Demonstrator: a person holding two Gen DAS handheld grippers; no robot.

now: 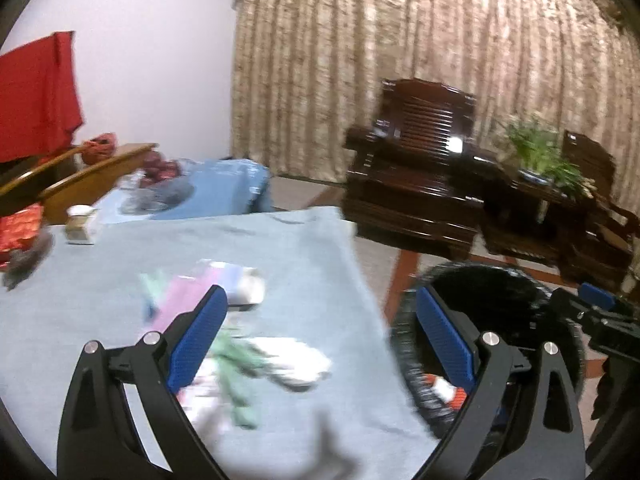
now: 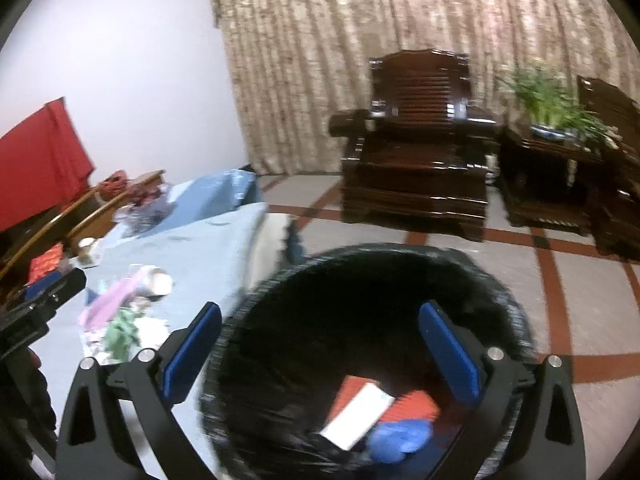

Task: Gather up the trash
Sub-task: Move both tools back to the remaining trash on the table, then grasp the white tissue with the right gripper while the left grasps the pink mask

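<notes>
Blue-padded fingers of the right gripper (image 2: 320,344) stand spread wide, nothing between them, poised over the mouth of the black-lined trash bin (image 2: 500,292). Directly below and between these fingers, inside the bin, lie a white flat box (image 2: 356,414), a red carton (image 2: 416,406) and a crumpled blue wrapper (image 2: 400,438). Left gripper (image 1: 322,340) likewise released, jaws apart and empty; its left finger hangs over the table under a pale blue cloth (image 1: 304,248), its right finger over the bin's rim (image 1: 404,344) (view badly blurred by motion). Ahead of and below the left gripper, remaining trash sits on the cloth: pink wrapper (image 1: 180,300), a green scrap (image 1: 236,364), white crumpled paper (image 1: 296,360), details unreadable. Further ahead to the left, a small jar (image 1: 80,226). Beyond the bin, a dark wooden armchair (image 2: 416,160) against a beige curtain (image 2: 360,40); a potted plant (image 2: 548,100) to the right of the chair.
</notes>
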